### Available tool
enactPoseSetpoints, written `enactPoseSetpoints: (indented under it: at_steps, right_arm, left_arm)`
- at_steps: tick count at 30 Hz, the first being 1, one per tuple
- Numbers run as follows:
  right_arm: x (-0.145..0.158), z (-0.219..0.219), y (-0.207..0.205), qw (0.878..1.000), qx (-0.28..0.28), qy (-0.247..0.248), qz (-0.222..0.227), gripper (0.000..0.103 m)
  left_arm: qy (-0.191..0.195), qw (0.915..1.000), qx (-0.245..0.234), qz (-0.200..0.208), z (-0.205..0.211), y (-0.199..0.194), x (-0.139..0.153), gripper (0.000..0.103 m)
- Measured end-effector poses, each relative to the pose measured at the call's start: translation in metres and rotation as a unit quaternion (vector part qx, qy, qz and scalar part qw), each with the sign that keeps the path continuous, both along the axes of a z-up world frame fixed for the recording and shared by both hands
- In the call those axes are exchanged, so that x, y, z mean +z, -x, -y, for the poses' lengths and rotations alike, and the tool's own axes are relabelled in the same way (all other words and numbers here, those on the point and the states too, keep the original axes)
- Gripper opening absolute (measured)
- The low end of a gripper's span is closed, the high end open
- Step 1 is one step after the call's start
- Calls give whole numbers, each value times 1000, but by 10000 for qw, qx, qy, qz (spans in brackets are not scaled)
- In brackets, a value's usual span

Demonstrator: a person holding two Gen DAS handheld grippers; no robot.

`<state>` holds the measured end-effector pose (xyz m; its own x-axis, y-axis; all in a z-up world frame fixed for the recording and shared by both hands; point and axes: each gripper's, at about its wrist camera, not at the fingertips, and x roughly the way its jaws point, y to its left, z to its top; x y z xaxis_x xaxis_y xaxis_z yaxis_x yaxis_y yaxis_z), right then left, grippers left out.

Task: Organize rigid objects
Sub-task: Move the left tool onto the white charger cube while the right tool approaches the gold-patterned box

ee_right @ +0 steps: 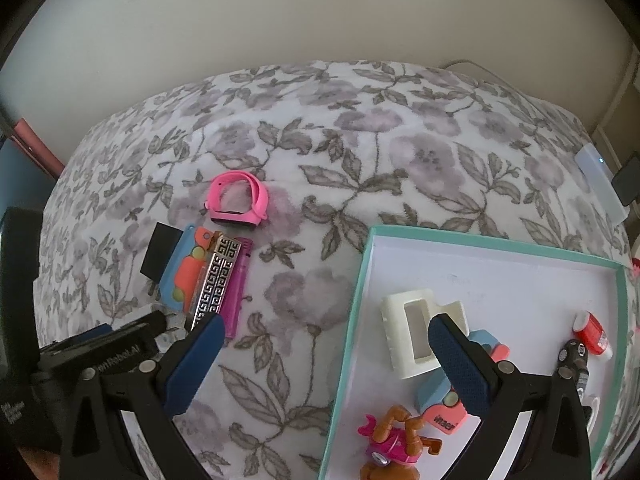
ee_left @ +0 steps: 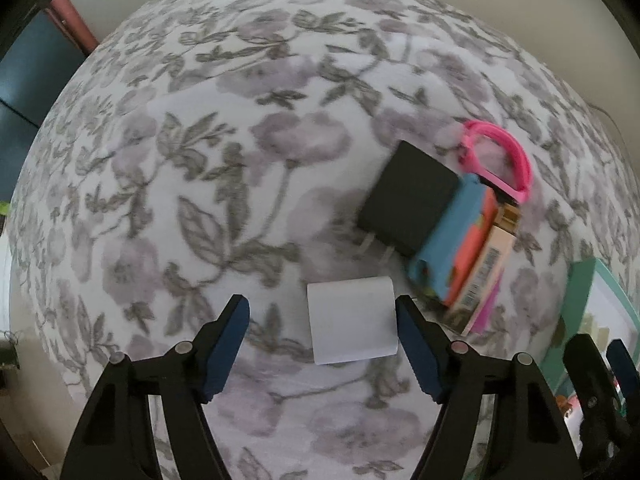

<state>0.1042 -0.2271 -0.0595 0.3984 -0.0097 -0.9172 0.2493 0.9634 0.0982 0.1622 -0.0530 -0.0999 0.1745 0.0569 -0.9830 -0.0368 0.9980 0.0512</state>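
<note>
Partway through tidying small hard items off a flowered blanket [ee_right: 360,152] into a teal-rimmed box [ee_right: 362,280].

Already in the box: a white plastic holder [ee_right: 408,332], a blue and pink eraser-like piece [ee_right: 440,404], a brown and pink toy figure [ee_right: 394,440], a small red and white bottle [ee_right: 592,334] and a dark item by the far rim, too small to name.

Out on the blanket, well apart from the box: a white block [ee_left: 352,320] lying alone, and just beyond it a tight cluster of a black plug [ee_left: 408,196], a blue and orange case [ee_left: 456,240], a patterned silver bar [ee_right: 218,280], a purple lighter [ee_right: 238,284] and a pink watch band [ee_left: 500,160]. Plug, case, bar and lighter side by side and touching; band just behind them.

Left gripper [ee_left: 322,308] pointing down over the white block, block between the jaws. Right-hand pad at the block's edge, left-hand pad clearly apart from it; not clamped, nothing lifted.

Right gripper [ee_right: 326,322] spread wide and empty, hovering across the near rim of the box, one finger above the blanket, the other above the white holder.

By this count roughly half done: five pieces boxed, six outside. White block likely the next to go, then the cluster, probably piece by piece given how closely packed.
</note>
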Motion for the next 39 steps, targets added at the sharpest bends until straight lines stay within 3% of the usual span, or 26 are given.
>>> enactPoseSetpoints:
  at_steps: [10,19,27,33,39]
  right_arm:
    - [-3,-7,-3,9999,107,6,-17,103]
    - [-4,-14,-6,9997,235,38,-6,103]
    - [-9,-20,-9,9995,316,29,-3,103]
    - [-12,-21,-12,9994,332,43,2,103]
    - [-13,-26,-14,9994,325,58,50,103]
  left_arm:
    - [-6,9990,454,33,-38,-9,0,76]
    - [316,9981,519,34,-60,-16,9,76]
    - [361,9989,311,-48,-39,-23,11,76]
    - [343,9987,342,-155,-33,-26,-8,76]
    - [301,9990,298,-134,-36,-27,-9,76]
